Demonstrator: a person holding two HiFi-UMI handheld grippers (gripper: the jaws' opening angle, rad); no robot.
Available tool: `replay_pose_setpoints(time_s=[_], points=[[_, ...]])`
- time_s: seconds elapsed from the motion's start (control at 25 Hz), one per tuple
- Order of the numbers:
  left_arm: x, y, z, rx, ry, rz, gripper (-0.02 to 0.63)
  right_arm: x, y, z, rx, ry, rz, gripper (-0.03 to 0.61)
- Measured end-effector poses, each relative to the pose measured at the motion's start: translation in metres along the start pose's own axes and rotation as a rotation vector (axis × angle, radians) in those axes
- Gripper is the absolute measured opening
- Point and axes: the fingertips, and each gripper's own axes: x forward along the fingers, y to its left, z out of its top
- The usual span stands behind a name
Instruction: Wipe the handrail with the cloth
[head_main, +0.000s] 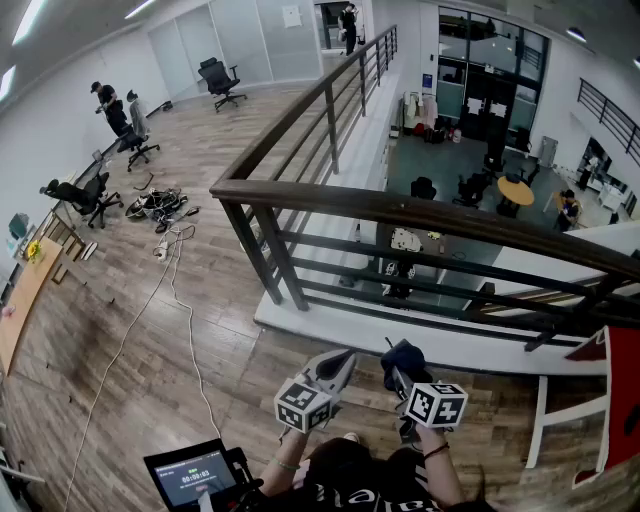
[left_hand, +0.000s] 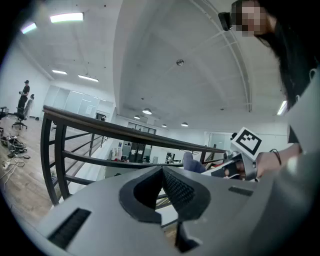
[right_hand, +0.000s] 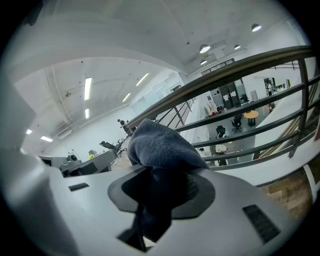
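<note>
right gripper view shows our right tool (right_hand: 162, 176) clamped on the dark blue cloth (right_hand: 159, 147), which bulges past the jaws so that fabric would meet the dark handrail (right_hand: 227, 74) first. the rail runs ahead and above, not yet touched. our left tool (left_hand: 162, 175) is pressed together on nothing, just beside the right one, probably spare for now.

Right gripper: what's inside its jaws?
A dark blue cloth, clamped by the right gripper; it bunches out above the jaws and a tail hangs below. The cloth covers the jaws' inner faces, so those can't be seen.
</note>
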Motion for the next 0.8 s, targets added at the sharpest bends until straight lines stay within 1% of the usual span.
replay_pose_setpoints(time_s=[0.12, 0.24, 0.36, 0.56, 0.8], points=[[0.003, 0.015, 0.005, -0.021, -0.014, -0.004, 0.0, 0.013, 0.003, 0.012, -0.009, 0.003, -0.01, 0.103], [0.01, 0.034, 0.006, -0.023, -0.01, 0.009, 0.0, 0.03, 0.002, 0.028, -0.022, -0.004, -0.018, 0.103], [0.022, 0.044, 0.01, -0.037, -0.019, 0.006, 0.0, 0.046, 0.002, 0.054, -0.043, -0.021, -0.02, 0.103], [0.046, 0.062, 0.01, -0.046, 0.003, 0.018, 0.0, 0.073, 0.003, 0.116, -0.086, -0.058, 0.01, 0.103], [0.087, 0.11, 0.029, -0.04, -0.008, 0.089, 0.0, 0.131, -0.002, 0.207, -0.113, -0.132, 0.067, 0.103]])
